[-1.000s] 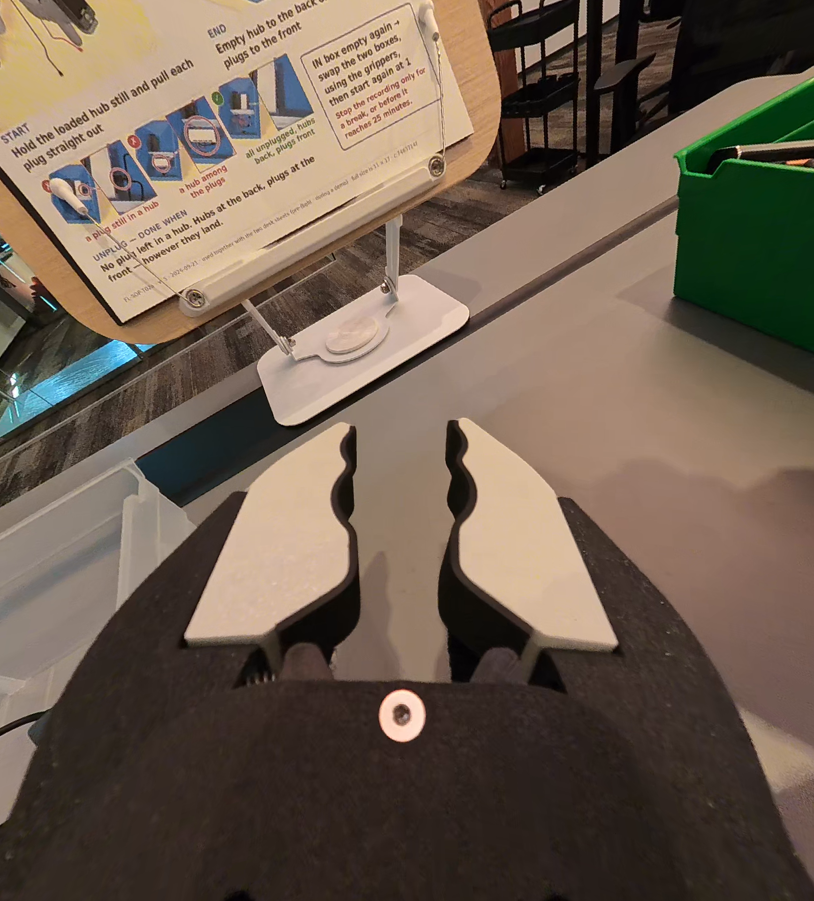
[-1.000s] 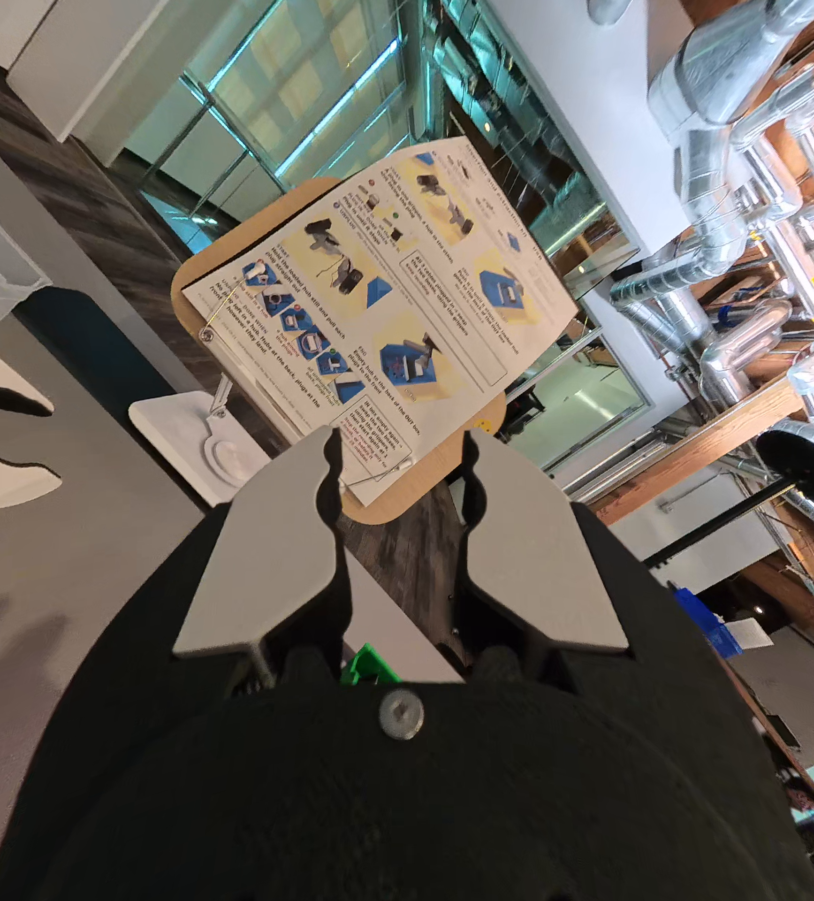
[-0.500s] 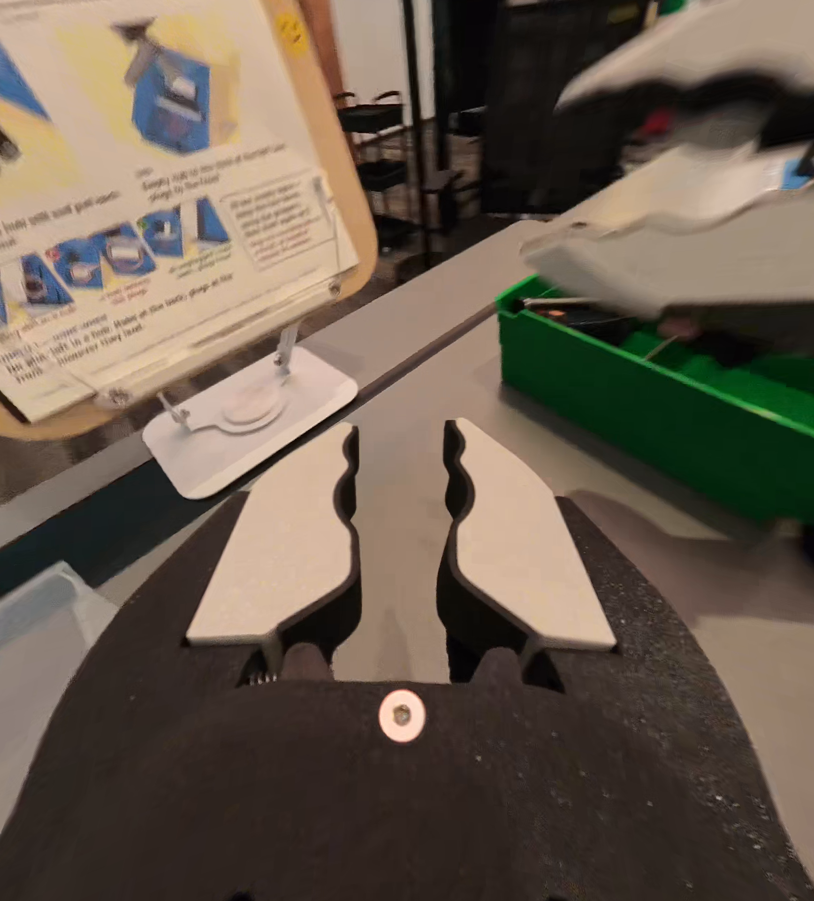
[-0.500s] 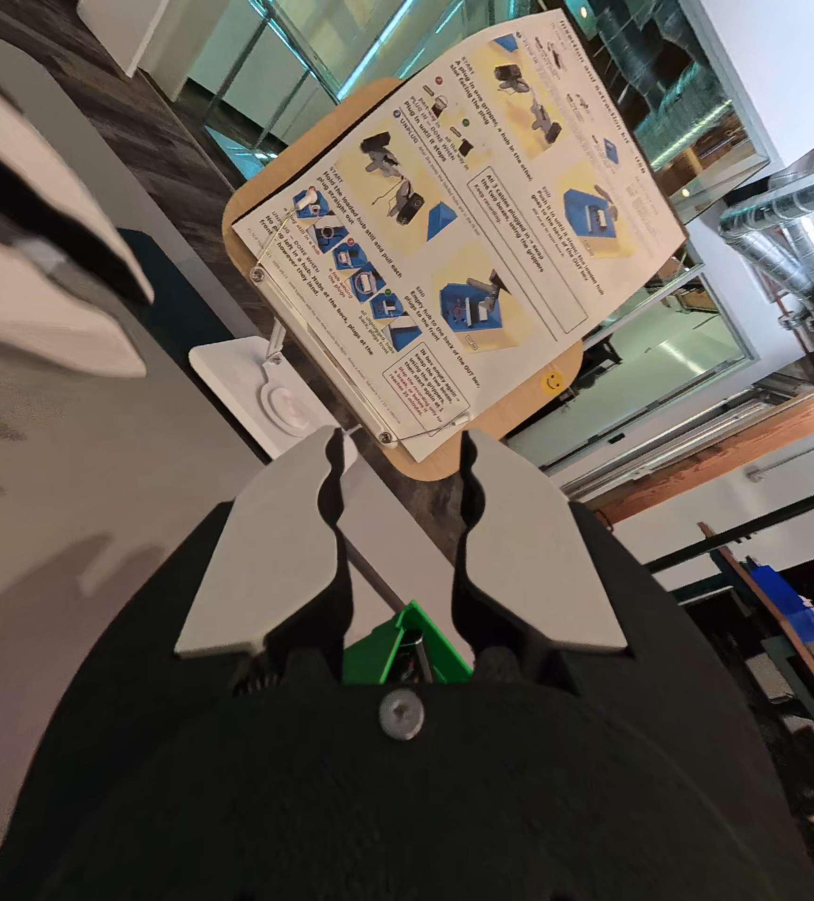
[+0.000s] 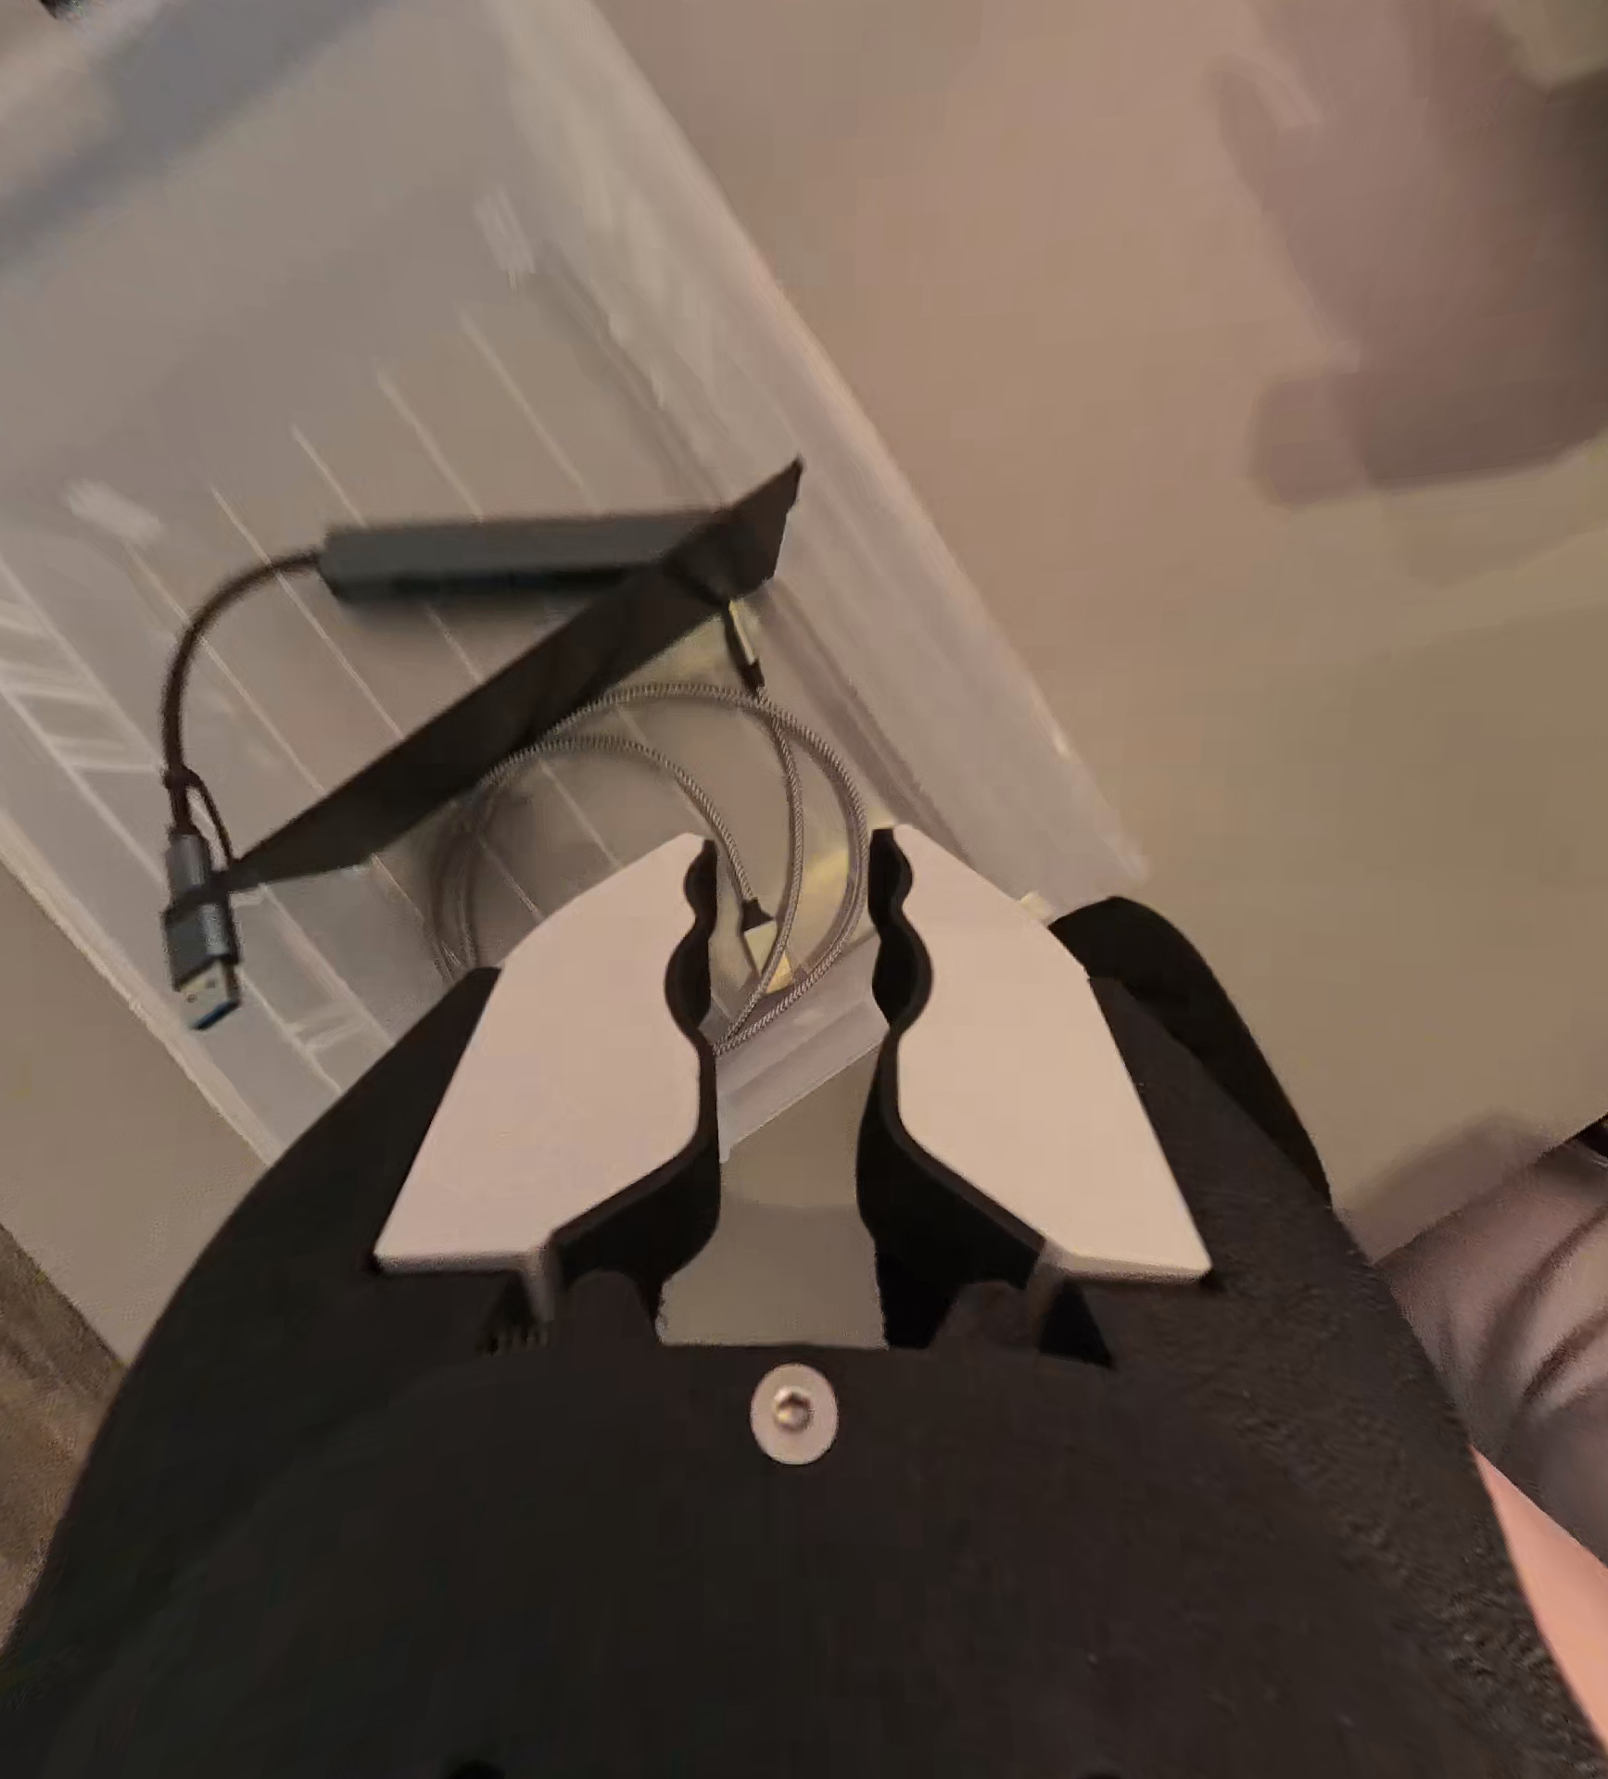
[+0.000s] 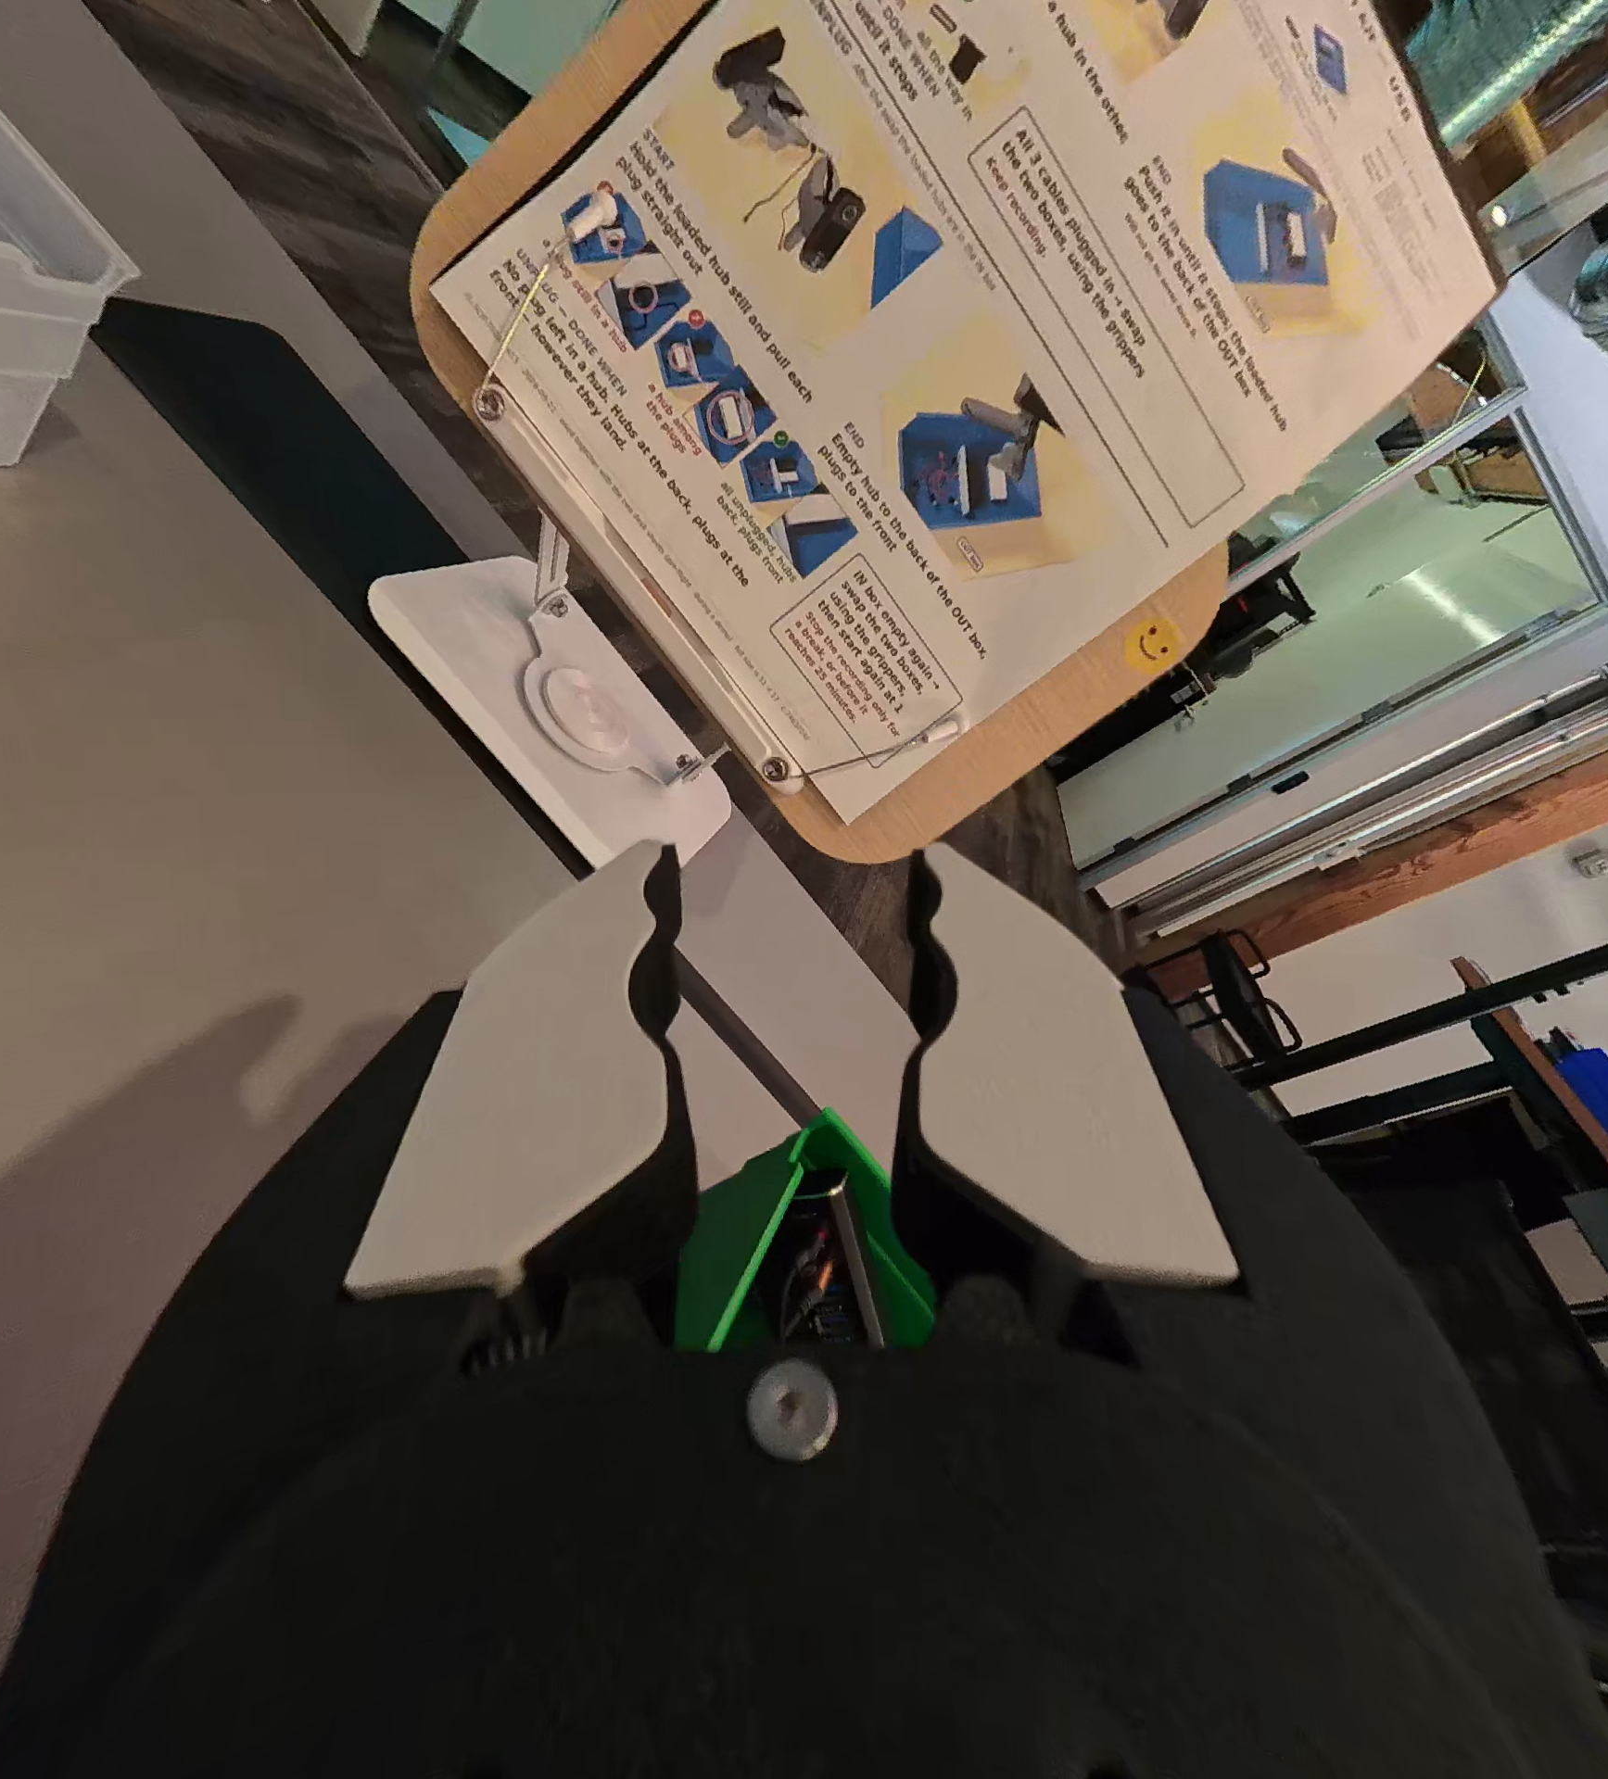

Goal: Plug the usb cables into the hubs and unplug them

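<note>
Left tongs (image 5: 788, 857) are held apart, empty, above the clear plastic bin (image 5: 395, 289) holding the slim grey USB hub (image 5: 492, 556) and coiled braided silver cable (image 5: 684, 760). Right tongs (image 6: 792, 871) are apart, empty, over the green plastic bin (image 6: 742, 1242). The loose coil could be snagged instead of a plug.

**Two matching black-and-white grippers**

The left gripper (image 5: 788, 857) has a broad, rough-textured black body that widens toward the camera, with one round silver screw (image 5: 793, 1414) at its centre. Its fingers (image 5: 578, 1059) are flat pale-grey plates with wavy black inner edges. The right gripper (image 6: 792, 866) looks the same, with the same screw (image 6: 791, 1411).
</note>
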`<state>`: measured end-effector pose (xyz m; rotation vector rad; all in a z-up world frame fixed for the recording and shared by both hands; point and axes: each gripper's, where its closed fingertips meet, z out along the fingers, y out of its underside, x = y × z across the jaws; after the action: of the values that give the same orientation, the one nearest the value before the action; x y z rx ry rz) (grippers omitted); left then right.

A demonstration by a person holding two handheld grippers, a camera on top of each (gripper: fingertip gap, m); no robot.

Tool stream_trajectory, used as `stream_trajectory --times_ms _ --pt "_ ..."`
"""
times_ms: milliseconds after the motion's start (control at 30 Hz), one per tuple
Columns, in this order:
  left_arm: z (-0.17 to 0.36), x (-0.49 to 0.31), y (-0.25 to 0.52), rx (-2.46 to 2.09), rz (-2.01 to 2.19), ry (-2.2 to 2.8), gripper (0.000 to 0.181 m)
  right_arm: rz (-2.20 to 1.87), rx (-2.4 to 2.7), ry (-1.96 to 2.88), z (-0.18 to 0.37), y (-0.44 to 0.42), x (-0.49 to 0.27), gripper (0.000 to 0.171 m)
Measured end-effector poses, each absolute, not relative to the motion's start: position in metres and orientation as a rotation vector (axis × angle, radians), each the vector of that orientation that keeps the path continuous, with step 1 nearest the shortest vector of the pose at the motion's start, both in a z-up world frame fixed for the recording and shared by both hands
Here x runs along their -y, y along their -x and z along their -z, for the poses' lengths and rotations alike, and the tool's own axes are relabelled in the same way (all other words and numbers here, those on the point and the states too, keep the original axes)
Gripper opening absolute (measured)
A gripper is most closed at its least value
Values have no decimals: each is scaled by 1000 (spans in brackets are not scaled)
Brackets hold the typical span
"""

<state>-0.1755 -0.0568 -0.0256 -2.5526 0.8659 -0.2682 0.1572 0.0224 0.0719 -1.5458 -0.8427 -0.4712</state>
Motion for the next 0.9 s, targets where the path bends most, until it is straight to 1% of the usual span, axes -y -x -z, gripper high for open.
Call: stream_trajectory --times_ms 67,200,467,567,700,900 --pt "48 50 181 -860 268 2656 27 470 833 1565 -71 -164 -24 46" --pt "80 43 190 -801 257 2818 30 462 800 1579 -76 -179 -25 46" --pt "124 61 192 -993 230 3010 33 442 747 1586 -86 -200 -25 46" --pt "134 63 192 -1039 175 3050 39 438 741 1586 -88 -203 -24 46" --pt "141 61 189 -1072 124 3066 58 438 750 1578 -90 -204 -23 46" --pt "151 68 182 -1109 168 3122 64 443 768 1585 -88 -205 -23 46"
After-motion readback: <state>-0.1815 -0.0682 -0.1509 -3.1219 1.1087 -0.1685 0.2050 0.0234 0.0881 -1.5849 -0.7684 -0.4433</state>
